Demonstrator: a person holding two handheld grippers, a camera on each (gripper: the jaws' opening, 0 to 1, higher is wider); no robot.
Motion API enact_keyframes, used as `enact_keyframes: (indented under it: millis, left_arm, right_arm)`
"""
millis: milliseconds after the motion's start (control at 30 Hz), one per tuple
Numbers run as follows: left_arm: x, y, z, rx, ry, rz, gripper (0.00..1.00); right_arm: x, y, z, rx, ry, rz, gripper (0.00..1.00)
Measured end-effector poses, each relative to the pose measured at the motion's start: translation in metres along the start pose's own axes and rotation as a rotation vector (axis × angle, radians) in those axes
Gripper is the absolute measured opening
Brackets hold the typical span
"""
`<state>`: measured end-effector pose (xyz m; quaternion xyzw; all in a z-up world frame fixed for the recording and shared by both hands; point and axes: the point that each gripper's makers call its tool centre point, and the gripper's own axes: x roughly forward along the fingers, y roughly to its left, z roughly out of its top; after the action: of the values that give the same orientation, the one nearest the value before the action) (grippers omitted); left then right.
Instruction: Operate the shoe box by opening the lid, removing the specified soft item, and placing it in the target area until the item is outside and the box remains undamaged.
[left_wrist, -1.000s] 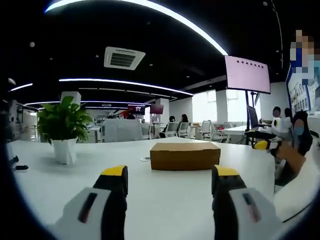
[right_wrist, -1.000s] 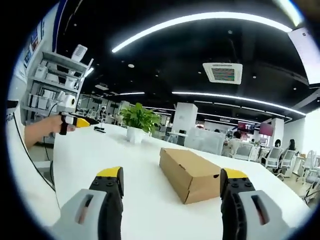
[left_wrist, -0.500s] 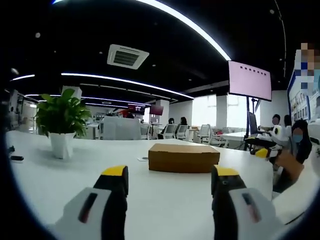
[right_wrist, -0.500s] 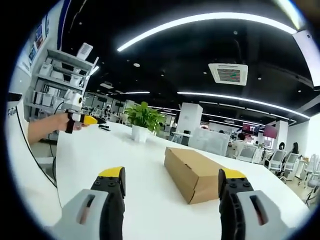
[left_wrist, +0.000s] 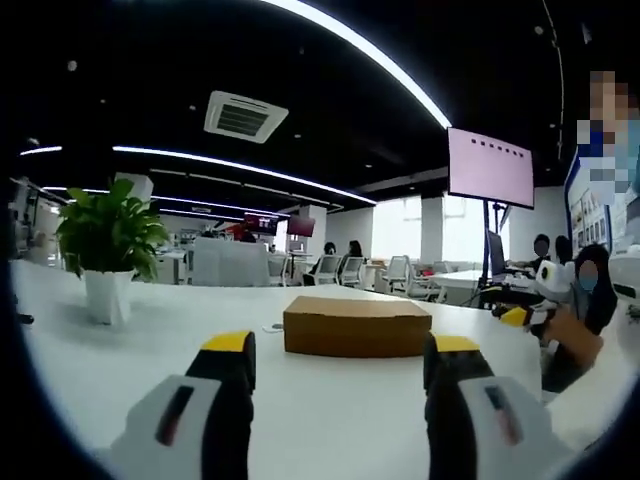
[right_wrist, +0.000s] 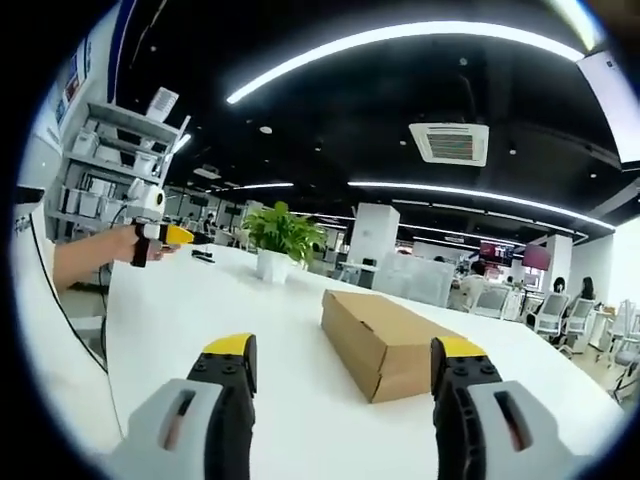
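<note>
Left gripper (left_wrist: 338, 362), jaws apart, empty: box (left_wrist: 357, 327) straight ahead on table (left_wrist: 120, 370), lid closed, long side broadside. Right gripper (right_wrist: 343, 365), jaws apart, empty: box (right_wrist: 388, 339) ahead, corner-on, long axis running away leftward. Neither touching; the right looks nearer

long ceiling light strips (left_wrist: 350, 40) glare against a dark ceiling and light the white bench (right_wrist: 200, 310) brightly and evenly, with soft shadows. windows (left_wrist: 410, 225) blow out, the far office is soft, and straight lines bow toward the edges.
</note>
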<state>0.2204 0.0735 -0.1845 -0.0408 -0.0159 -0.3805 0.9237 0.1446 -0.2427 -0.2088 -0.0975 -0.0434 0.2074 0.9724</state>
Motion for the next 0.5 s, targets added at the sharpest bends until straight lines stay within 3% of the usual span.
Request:
enact_keyframes:
  millis: [100,200,300,500]
  left_arm:
    - [0.008,-0.001,-0.005,0.07,0.037,-0.065,0.68]
    - [0.019,0.005,-0.008,0.048,0.065,-0.066,0.67]
    - [0.028,0.002,-0.008,0.063,0.072,-0.088,0.67]
    - [0.038,-0.003,-0.002,0.065,0.027,-0.106,0.64]
  right_arm:
    - [0.001,-0.008,0.005,0.02,-0.03,-0.025,0.77]
    - [0.0,-0.018,0.013,0.003,-0.065,-0.075,0.82]
    - [-0.002,-0.024,0.018,0.014,-0.079,-0.096,0.82]
    - [0.0,-0.024,0.015,0.035,-0.049,-0.087,0.77]
